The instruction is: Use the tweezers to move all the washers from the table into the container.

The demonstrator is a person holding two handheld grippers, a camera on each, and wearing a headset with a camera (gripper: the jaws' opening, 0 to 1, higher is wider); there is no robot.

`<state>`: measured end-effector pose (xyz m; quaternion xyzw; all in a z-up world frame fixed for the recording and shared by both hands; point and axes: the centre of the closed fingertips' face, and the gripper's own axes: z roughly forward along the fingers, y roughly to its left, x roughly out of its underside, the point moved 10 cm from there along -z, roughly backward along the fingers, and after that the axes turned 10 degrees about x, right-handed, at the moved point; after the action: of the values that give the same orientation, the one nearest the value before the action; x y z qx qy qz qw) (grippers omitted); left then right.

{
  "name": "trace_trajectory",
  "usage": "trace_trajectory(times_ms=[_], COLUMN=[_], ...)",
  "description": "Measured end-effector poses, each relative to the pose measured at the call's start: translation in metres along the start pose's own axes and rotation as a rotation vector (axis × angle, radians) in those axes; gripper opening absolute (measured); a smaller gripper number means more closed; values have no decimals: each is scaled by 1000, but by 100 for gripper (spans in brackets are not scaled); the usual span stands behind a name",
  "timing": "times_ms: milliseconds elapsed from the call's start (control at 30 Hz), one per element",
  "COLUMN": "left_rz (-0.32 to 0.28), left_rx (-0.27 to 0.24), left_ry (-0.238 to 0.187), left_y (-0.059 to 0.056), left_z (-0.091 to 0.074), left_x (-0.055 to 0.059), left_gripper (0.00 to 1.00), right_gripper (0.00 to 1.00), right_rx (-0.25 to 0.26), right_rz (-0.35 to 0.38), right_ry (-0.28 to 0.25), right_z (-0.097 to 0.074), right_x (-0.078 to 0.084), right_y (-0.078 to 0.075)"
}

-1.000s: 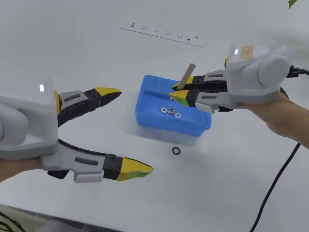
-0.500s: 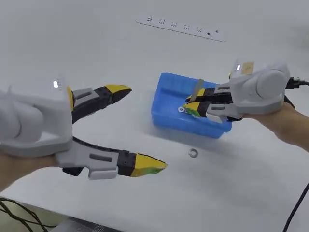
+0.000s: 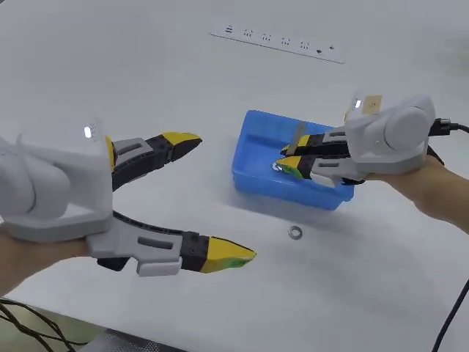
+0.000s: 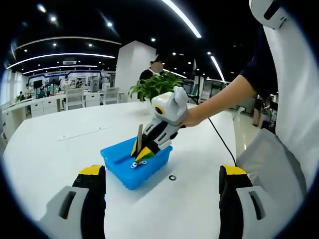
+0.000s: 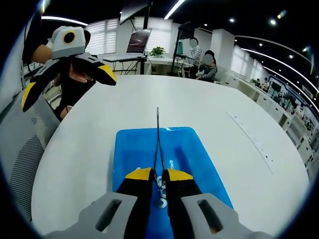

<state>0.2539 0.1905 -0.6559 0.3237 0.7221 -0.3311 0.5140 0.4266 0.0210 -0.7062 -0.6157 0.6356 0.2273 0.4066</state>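
Currently a loose washer (image 3: 295, 232) lies on the white table (image 3: 146, 66), a little right of centre in the head view, just below the near wall of the blue container (image 3: 253, 180) and not touching it. In the left gripper view the same washer (image 4: 172, 178) sits to the lower right of the container (image 4: 117, 159). Other washers (image 5: 160, 191) rest on the container floor, seen at bottom centre of the right gripper view between that gripper's jaws.

The tweezers (image 3: 298, 138) are pinched in the right gripper (image 3: 286, 158), whose jaws are pressed together on them over the container's right half. In its own view the thin metal arms (image 5: 158, 144) run straight up from the closed tips over the blue floor.

The left gripper (image 3: 220, 198) occupies the left of the head view above bare table, its yellow-tipped jaws spread wide and holding nothing. It also shows at the upper left of the right gripper view.

A white power strip (image 3: 278, 42) lies along the top of the head view, and a black cable (image 3: 447, 323) crosses the lower right corner.
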Motion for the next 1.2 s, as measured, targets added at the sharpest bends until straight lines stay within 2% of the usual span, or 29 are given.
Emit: trace_trajectory(times_ms=[267,400,533,633,700,800,867,933,1000,1100,1200], left_rz=[-3,-9,-4,40,61,73,88,86,93,100,108], left_rx=[-9,-10,19,52,59,87,99,114,128,143,163], left_ry=[-9,-32,-43,-23,-25,-54,-65,-74,-69,-39,-35], left_y=[1,3,12,21,27,34,37,41,43,51,52], left_z=[-1,0,7,18,25,37,44,52,58,68,73], left_x=[-1,-4,-10,-19,-27,-39,-45,-51,-52,-52,-55], left_gripper=[100,100,99,87,86,79,70,68,66,52,50], right_gripper=[10,9,8,8,9,9,9,9,9,9,9], right_rx=[-2,0,5,7,6,6,7,2,-1,-6,-11], right_rz=[5,9,-6,-18,-22,-27,-43,-48,-57,-75,-87], right_ry=[0,-2,-15,-21,-25,-30,-27,-31,-32,-36,-43], right_z=[-6,-11,-17,-21,-24,-27,-29,-31,-32,-34,-36], right_x=[-3,-7,-17,-22,-25,-27,-28,-30,-32,-35,-39], right_y=[1,2,4,6,7,8,11,13,16,18,18])
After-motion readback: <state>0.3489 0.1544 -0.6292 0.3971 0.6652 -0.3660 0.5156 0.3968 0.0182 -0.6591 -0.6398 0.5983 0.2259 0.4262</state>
